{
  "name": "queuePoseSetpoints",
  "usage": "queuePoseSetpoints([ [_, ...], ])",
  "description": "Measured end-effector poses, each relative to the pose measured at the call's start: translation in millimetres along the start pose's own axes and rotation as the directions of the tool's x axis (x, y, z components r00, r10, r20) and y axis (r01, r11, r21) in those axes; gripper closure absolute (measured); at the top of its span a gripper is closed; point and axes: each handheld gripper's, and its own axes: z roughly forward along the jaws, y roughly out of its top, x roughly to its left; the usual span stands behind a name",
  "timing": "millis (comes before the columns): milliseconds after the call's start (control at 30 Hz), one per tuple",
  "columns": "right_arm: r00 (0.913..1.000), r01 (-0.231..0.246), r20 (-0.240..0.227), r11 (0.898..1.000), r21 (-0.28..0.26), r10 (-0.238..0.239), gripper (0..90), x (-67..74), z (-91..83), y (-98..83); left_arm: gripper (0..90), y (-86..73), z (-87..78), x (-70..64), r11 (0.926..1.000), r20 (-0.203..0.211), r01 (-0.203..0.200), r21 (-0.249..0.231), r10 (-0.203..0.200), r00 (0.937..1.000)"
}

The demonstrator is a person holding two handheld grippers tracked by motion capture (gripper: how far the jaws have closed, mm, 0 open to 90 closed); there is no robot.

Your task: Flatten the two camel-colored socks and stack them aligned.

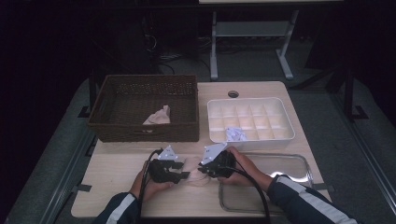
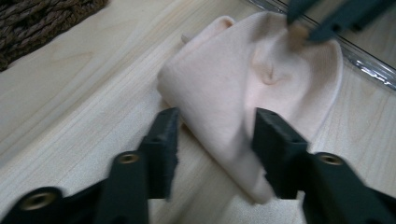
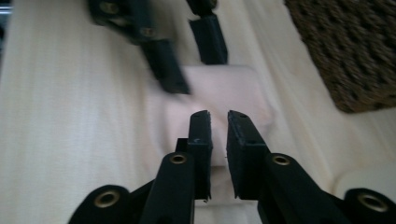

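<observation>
A pale pink cloth (image 1: 194, 181), folded into a loose roll, lies on the wooden table between my two grippers. In the left gripper view the cloth (image 2: 233, 79) runs between the jaws of my left gripper (image 2: 217, 140), which stand apart astride its near end, with a small gap at the left pad. My right gripper (image 2: 303, 28) pinches the cloth's far top edge, which puckers there. In the right gripper view my right gripper (image 3: 219, 121) has its jaws almost together over the cloth (image 3: 224, 88), and the left gripper (image 3: 189, 53) faces it. From above, the left gripper (image 1: 184, 173) and the right gripper (image 1: 200, 170) nearly meet.
A brown wicker basket (image 1: 144, 133) stands at the back left with another pink cloth (image 1: 158, 115) inside. A white compartment box (image 1: 252, 142) at the back right holds a crumpled white item (image 1: 236, 134). A shiny metal tray (image 1: 299, 163) lies at the front right, beside the right hand.
</observation>
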Motion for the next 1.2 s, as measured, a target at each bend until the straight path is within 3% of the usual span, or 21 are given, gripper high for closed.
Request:
queuePoseSetpoints([
  [67, 0.9996, 0.028, -0.009, 0.999, 0.025, -0.028, 81.6, 3.6, 3.8, 2.0, 56.5, 0.6, 0.1, 0.9, 1.0, 0.001, -0.005, 0.001, 0.005, 1.0],
  [133, 0.9997, 0.026, -0.001, 0.999, 0.046, -0.026, 81.5, 3.8, 11.0, 2.1, 61.8, 0.4, 0.8, 0.8, 1.0, 0.017, -0.001, -0.005, 0.001, 0.9999],
  [267, 0.9999, -0.013, -0.005, 0.995, 0.099, 0.013, 80.5, -3.5, 21.4, -2.1, 66.2, 0.3, 0.8, 0.7, 0.9999, 0.022, 0.009, -0.007, -0.009, 0.9997],
  [367, 0.9997, -0.021, -0.011, 0.995, 0.101, 0.023, 80.3, -5.4, 21.3, -4.1, 59.2, 0.0, 1.6, 1.9, 0.9998, 0.009, 0.014, -0.017, -0.013, 0.9999],
  [500, 0.9992, -0.029, -0.024, 0.995, 0.091, 0.031, 80.4, -6.5, 21.9, -6.2, 44.8, 1.2, 3.3, 1.4, 0.9997, -0.04, -0.019, -0.013, 0.019, 0.999],
  [733, 0.9993, -0.023, -0.028, 0.995, 0.092, 0.026, 80.5, -7.7, 21.4, -7.8, 45.0, 4.0, 7.0, 1.6, 0.9996, -0.016, -0.022, -0.016, 0.022, 0.9996],
  [900, 0.999, -0.032, -0.027, 0.996, 0.086, 0.034, 80.5, -8.6, 21.1, -9.1, 62.8, 6.0, 8.1, 2.7, 0.9999, 0.049, 0.004, -0.013, -0.003, 0.9988],
  [1000, 0.999, -0.033, -0.027, 0.996, 0.087, 0.036, 80.5, -8.6, 21.3, -9.0, 72.4, 4.5, 8.0, 6.0, 0.999, 0.09, 0.04, -0.019, -0.038, 0.9952],
  [1200, 0.9984, -0.048, -0.025, 0.996, 0.081, 0.051, 80.7, -10.0, 20.8, -10.6, 82.5, 6.5, 4.5, 3.2, 0.9961, 0.092, 0.042, -0.078, -0.035, 0.9952],
])
